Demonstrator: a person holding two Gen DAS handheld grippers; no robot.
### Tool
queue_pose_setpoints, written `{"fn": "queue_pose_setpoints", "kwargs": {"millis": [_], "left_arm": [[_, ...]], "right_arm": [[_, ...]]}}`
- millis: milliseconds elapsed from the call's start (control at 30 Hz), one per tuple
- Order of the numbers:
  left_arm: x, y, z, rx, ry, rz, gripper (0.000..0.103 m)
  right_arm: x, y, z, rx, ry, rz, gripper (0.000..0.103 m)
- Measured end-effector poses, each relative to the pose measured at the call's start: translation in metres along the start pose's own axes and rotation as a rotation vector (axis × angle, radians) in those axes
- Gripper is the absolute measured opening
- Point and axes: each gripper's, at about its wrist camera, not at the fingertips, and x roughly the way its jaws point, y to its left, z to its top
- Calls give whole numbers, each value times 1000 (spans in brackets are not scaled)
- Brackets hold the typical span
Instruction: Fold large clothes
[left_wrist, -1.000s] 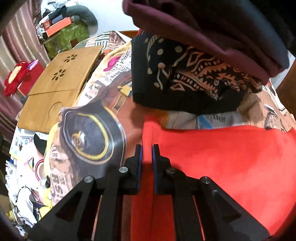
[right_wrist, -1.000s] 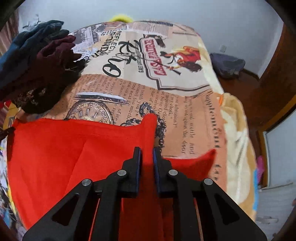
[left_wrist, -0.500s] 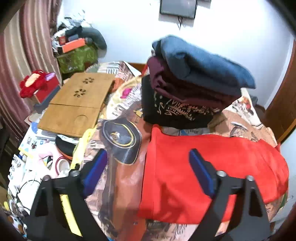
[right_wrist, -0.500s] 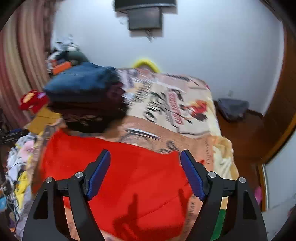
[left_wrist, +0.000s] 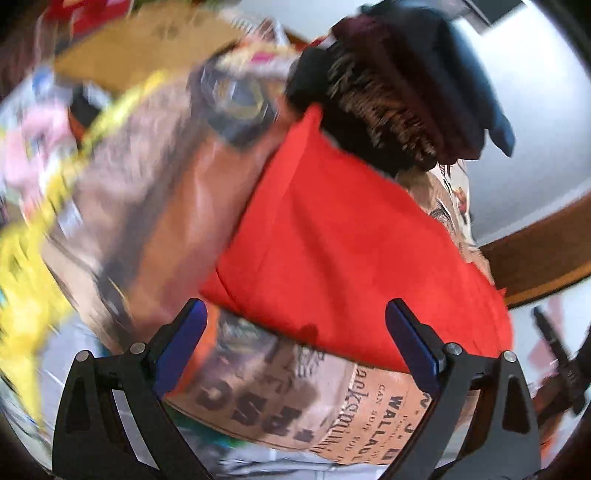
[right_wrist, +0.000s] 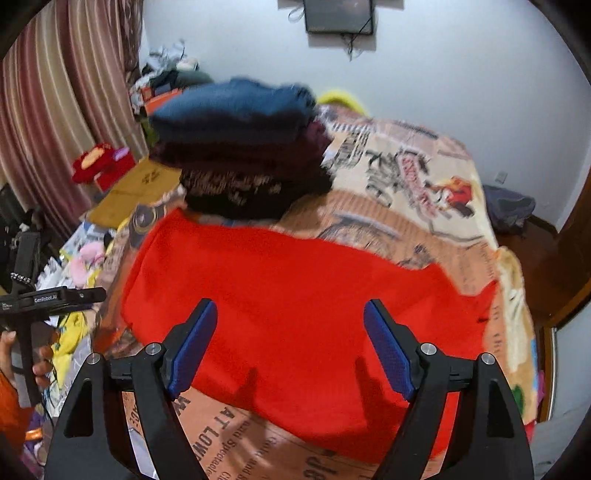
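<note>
Both of my grippers hang over the bed with nothing between their fingers. My right gripper (right_wrist: 290, 345) has its blue pads spread apart and its jaws are opening wider; below it the red garment (right_wrist: 295, 306) lies flat on the printed bedspread (right_wrist: 417, 173), folded into a broad slab with its near edge just under the fingers. My left gripper (left_wrist: 293, 343) stands wide open too, above the near left corner of the same red garment (left_wrist: 343, 243), in a view badly smeared by blur. Behind the garment, touching its far edge, sits a stack of folded clothes (right_wrist: 240, 147): blue on top, maroon beneath, a patterned black piece at the bottom. At the right view's left edge, my left hand (right_wrist: 26, 363) grips its black handle.
</note>
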Motion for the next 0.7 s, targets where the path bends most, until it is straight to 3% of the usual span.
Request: {"fn": "queue_pose_setpoints", "kwargs": {"millis": [133, 300, 500, 633, 700], "left_arm": [[29, 17, -13, -137, 100, -149, 98], [57, 19, -19, -221, 168, -278, 98], [78, 14, -8, -262, 120, -320, 98], [90, 11, 4, -271, 62, -310, 96], [92, 6, 9, -266, 27, -276, 76]], "right_arm": [[39, 5, -10, 9, 98, 4, 79], [72, 6, -26, -8, 198, -23, 79], [75, 13, -40, -89, 192, -41, 83], [77, 14, -40, -94, 189, -39, 83], [77, 12, -39, -85, 189, -32, 83]]}}
